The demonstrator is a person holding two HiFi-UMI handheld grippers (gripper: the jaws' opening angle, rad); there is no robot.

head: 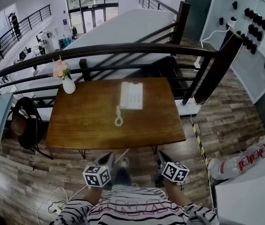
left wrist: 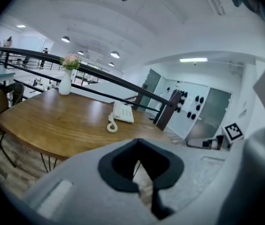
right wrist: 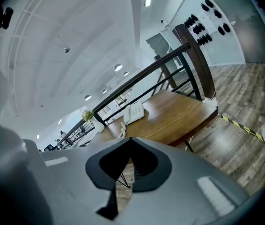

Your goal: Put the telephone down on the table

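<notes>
Looking down in the head view, find the white telephone (head: 131, 95) lying flat on the brown tabletop (head: 90, 125), toward its far edge, with the coiled cord (head: 118, 118) trailing toward the near side. Note a white vase (head: 68, 85) with pink flowers at the far left corner, well apart from the telephone, and a dark railing (head: 123, 48) behind. Spot the left tongs (head: 108, 159) and the right tongs (head: 162, 159) low in the picture, short of the near edge and touching neither tabletop nor telephone.

Turning to the left gripper view, read the left tongs (left wrist: 137, 139) as closed tip to tip, holding nothing. Beyond them, see the telephone (left wrist: 122, 112) resting on the tabletop (left wrist: 53, 121), the cord (left wrist: 111, 124) just beside it and the vase (left wrist: 65, 85) far off to the left.

Moving to the right gripper view, read the right tongs (right wrist: 130, 138) the same way — tips together, empty. Past them, make out the telephone (right wrist: 134, 112) on the tabletop (right wrist: 179, 111), with the vase (right wrist: 97, 125) farther left.
</notes>
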